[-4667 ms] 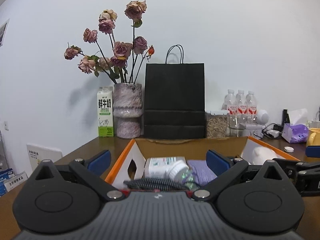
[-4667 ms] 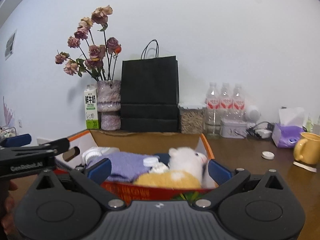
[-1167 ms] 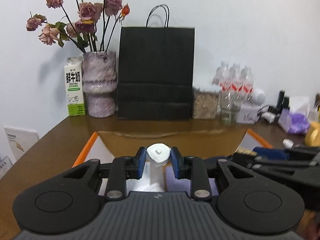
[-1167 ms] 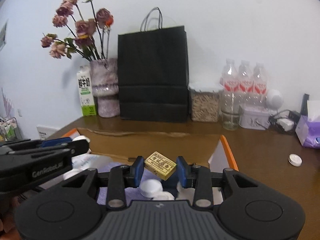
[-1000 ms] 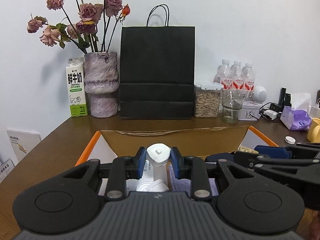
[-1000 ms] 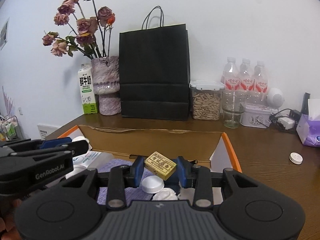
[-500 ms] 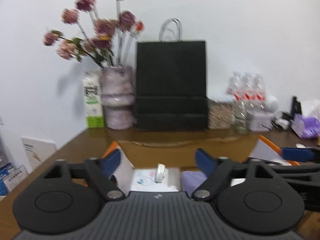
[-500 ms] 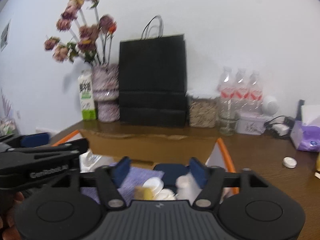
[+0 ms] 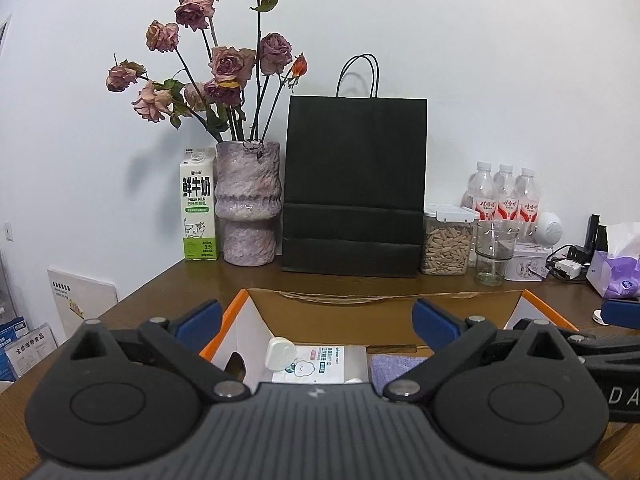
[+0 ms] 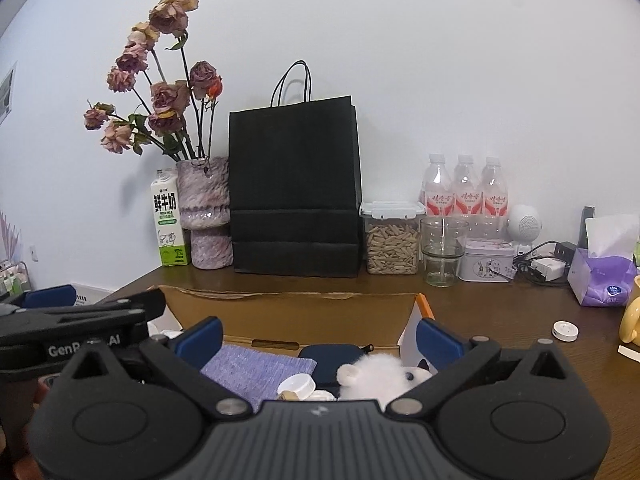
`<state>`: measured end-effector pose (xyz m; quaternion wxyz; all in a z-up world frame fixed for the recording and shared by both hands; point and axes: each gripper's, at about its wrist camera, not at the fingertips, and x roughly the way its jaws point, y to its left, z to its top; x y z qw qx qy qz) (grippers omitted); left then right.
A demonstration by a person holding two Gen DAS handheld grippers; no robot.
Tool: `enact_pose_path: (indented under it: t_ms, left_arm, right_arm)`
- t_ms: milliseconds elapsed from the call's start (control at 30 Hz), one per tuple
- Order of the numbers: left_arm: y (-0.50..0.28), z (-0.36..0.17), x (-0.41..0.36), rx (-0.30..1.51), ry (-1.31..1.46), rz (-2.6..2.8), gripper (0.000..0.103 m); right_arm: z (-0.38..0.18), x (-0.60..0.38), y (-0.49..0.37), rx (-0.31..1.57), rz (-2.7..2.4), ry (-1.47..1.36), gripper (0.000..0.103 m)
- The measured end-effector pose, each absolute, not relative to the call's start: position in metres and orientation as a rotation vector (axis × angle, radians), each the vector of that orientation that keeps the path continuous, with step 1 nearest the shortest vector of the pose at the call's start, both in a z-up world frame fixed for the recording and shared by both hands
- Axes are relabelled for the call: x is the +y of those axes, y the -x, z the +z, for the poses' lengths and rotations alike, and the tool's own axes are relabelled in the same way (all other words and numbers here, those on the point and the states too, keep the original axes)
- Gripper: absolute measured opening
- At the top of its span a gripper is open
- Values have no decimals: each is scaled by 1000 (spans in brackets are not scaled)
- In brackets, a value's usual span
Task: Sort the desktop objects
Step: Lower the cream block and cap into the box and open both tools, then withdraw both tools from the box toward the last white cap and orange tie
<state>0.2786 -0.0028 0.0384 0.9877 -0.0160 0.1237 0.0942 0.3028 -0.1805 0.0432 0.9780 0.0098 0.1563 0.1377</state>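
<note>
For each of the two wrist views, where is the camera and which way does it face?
Left wrist: sits behind the open left gripper, facing the cardboard box and black paper bag; the right gripper shows at right.
Right wrist: sits behind the open right gripper, facing the same way; the left gripper shows at left.
Shared: box, bag, vase, milk carton.

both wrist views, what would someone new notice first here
The tall black bag stands against the wall at the back of the desk, with a vase of dried roses just left of it. In front, an open cardboard box holds a white plush toy and a purple cloth. Both hand-held grippers, left and right, sit open over the box.
</note>
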Motion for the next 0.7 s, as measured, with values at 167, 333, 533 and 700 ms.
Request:
enact_pose_path:
  t_ms: [167, 333, 533, 700]
  left_arm:
    - [-275, 37, 0, 237, 40, 187, 103]
    - [-267, 35, 1, 212, 45, 184, 103]
    - [-248, 26, 3, 162, 40, 164, 103]
    - [-230, 18, -1, 144, 12, 158, 103]
  right_arm:
    - [41, -177, -296, 309, 286, -2, 103]
    - [39, -176, -291, 298, 287, 10, 103]
    - [33, -177, -273, 256, 278, 47, 103]
    - [22, -183, -252, 256, 256, 67, 103]
